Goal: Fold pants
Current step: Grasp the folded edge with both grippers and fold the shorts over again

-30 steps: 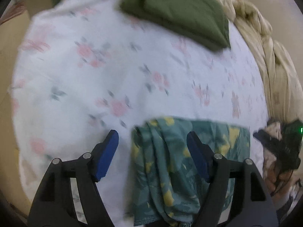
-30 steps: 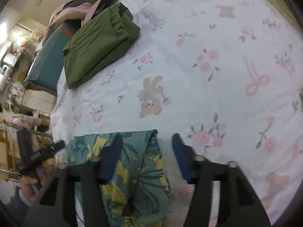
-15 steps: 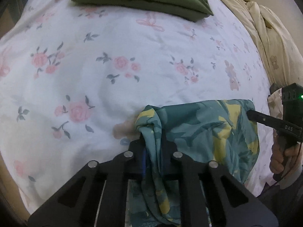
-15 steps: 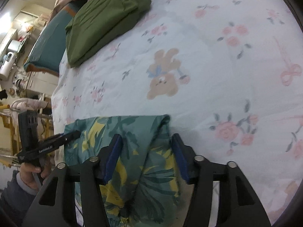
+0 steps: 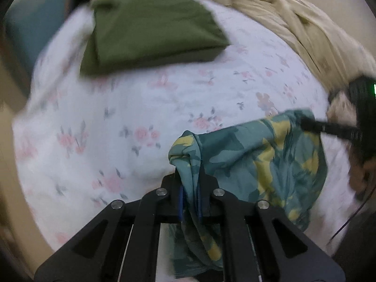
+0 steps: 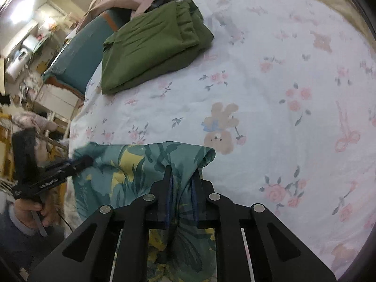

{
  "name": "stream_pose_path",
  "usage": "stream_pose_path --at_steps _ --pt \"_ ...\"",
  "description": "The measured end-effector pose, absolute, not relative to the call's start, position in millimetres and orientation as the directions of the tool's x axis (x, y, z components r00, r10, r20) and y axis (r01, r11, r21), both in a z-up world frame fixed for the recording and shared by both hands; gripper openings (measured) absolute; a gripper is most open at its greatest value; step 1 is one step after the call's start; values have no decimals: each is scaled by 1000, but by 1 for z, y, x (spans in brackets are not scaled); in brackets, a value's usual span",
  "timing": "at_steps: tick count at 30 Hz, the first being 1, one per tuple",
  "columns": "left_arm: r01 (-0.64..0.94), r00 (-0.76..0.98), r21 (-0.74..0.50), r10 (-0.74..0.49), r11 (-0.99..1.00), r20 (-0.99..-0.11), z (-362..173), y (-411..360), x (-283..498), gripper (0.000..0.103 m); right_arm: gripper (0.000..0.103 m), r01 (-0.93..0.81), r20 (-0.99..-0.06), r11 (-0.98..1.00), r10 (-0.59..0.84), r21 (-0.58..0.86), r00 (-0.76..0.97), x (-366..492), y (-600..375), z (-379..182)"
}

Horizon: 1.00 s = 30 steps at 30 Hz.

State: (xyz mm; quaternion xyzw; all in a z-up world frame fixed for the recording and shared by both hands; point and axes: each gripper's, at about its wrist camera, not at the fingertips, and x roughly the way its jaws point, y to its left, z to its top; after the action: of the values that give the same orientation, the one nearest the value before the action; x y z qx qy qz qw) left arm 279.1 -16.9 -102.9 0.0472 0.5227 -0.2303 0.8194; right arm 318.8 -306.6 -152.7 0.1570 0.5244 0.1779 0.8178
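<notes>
Teal pants with a yellow leaf print (image 5: 258, 155) lie on the flowered bed sheet (image 5: 122, 117), their far edge stretched between my two grippers. My left gripper (image 5: 189, 178) is shut on a bunched corner of them, raised off the sheet. The jaws of my right gripper (image 6: 182, 176) are closing, and the other corner of the pants (image 6: 131, 164) is pinched between its blue pads. Each wrist view shows the other gripper at the cloth's opposite corner: the right gripper (image 5: 303, 123) and the left gripper (image 6: 84, 159). The lower part of the pants hangs hidden under the grippers.
A folded olive-green garment (image 5: 150, 30) (image 6: 152, 44) lies farther back on the sheet (image 6: 282, 94). A beige quilt (image 5: 293, 18) is heaped along the far right. A teal cushion (image 6: 77, 54) and cluttered furniture stand past the bed's left edge. A hand (image 6: 30, 209) holds the left gripper.
Both grippers have closed onto the pants' far corners, the left first. The left gripper has risen and rolled, lifting its corner; the green garment now looks closer in its view.
</notes>
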Motion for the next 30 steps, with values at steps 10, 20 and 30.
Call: stream_pose_path --at_steps 10,20,30 --pt "618 493 101 -285 780 -822 -81 -31 230 6 12 -347 -735 893 437 286 519 270 -307 -126" --pt "661 612 237 -328 712 -720 -66 -32 170 6 10 -384 -730 917 338 111 594 215 -298 -121" --pt "826 564 508 -378 244 -734 -100 -21 80 6 9 -510 -794 860 295 -22 531 148 -283 -143"
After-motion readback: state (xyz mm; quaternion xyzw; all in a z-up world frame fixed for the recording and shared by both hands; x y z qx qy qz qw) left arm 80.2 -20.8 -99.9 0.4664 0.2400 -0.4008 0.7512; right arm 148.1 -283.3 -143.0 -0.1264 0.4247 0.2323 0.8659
